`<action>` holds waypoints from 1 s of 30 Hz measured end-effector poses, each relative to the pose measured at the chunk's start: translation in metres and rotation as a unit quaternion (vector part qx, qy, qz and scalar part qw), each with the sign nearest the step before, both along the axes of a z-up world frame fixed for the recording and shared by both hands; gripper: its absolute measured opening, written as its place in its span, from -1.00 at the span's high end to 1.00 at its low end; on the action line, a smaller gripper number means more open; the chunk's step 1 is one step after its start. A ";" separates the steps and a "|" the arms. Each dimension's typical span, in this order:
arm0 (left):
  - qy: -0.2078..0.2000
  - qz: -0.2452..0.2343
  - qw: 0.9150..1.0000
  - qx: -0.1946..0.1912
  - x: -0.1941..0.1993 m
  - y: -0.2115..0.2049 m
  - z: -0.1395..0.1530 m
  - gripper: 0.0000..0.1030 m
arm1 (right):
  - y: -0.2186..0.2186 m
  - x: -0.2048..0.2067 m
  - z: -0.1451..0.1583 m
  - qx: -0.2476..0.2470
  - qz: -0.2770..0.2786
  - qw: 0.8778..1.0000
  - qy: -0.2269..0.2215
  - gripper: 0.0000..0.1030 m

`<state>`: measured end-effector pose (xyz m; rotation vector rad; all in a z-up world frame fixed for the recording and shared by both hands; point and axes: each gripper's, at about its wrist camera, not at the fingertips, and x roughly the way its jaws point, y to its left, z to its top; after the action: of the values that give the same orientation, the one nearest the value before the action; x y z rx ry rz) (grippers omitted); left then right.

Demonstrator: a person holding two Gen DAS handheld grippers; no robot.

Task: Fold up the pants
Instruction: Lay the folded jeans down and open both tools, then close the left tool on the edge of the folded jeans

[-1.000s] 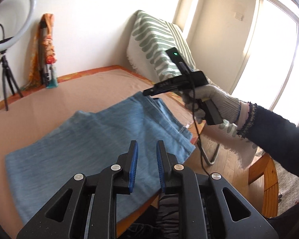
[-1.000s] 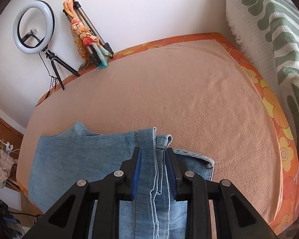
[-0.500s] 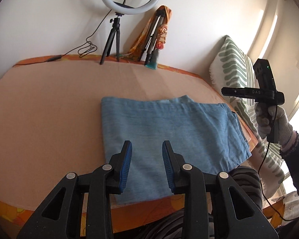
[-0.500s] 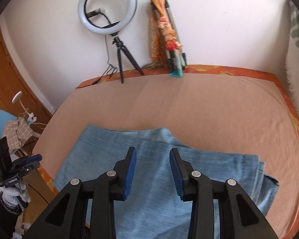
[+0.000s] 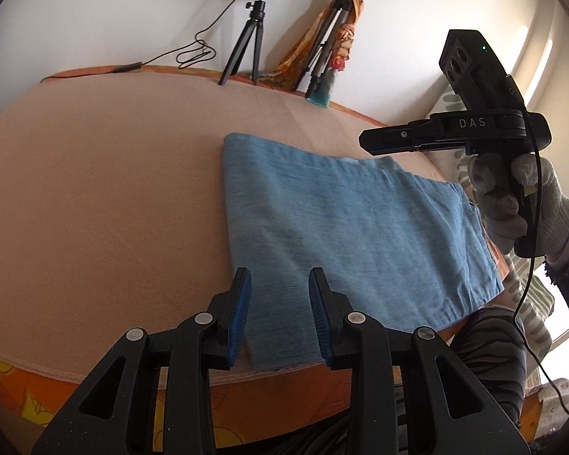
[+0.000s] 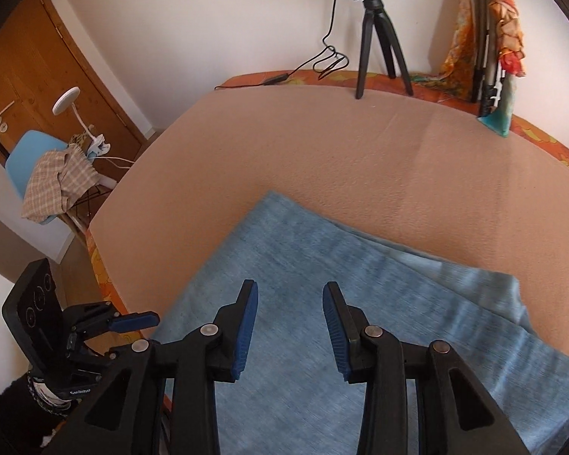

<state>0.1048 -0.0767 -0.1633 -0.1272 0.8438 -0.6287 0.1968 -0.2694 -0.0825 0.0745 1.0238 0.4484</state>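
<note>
The blue denim pants (image 5: 360, 227) lie folded in a flat rectangle on the peach table cover (image 5: 95, 189), near its front edge. My left gripper (image 5: 280, 284) hovers over the pants' near left corner, open, with nothing between its blue pads. My right gripper (image 6: 290, 295) is also open, above the middle of the pants (image 6: 322, 258), and grips no cloth. In the left wrist view the right gripper (image 5: 368, 140) shows side-on over the pants' far right end, held by a gloved hand (image 5: 512, 197). The left gripper (image 6: 132, 320) appears low at the left of the right wrist view.
A ring light on a tripod (image 5: 246, 49) and a folded tripod wrapped in an orange scarf (image 5: 334, 45) stand at the back wall. A blue chair with a checked cloth (image 6: 57, 178) sits left of the table. The person's striped leg (image 5: 489, 341) is at the front edge.
The right gripper was shut on the pants' edge; it has let go, opened and swung left over the cloth. The left gripper widened, turned toward the wall and sank toward the near corner.
</note>
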 end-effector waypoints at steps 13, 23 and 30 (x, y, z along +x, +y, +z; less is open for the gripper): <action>0.019 -0.007 0.998 -0.056 -0.004 0.022 -0.001 0.42 | 0.088 0.037 -0.039 -0.036 0.053 0.996 0.061 0.13; 0.042 -0.007 0.998 -0.054 -0.005 0.011 -0.024 0.41 | 0.112 0.059 -0.059 -0.016 0.031 0.994 0.106 0.12; 0.051 -0.011 0.992 -0.117 -0.005 0.021 -0.024 0.45 | 0.114 0.074 -0.046 -0.086 -0.025 0.991 0.104 -0.30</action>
<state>0.0997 -0.0556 -0.1876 -0.3658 0.8678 -0.7463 0.2706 -0.1554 -0.1290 -0.0078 1.2600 0.3096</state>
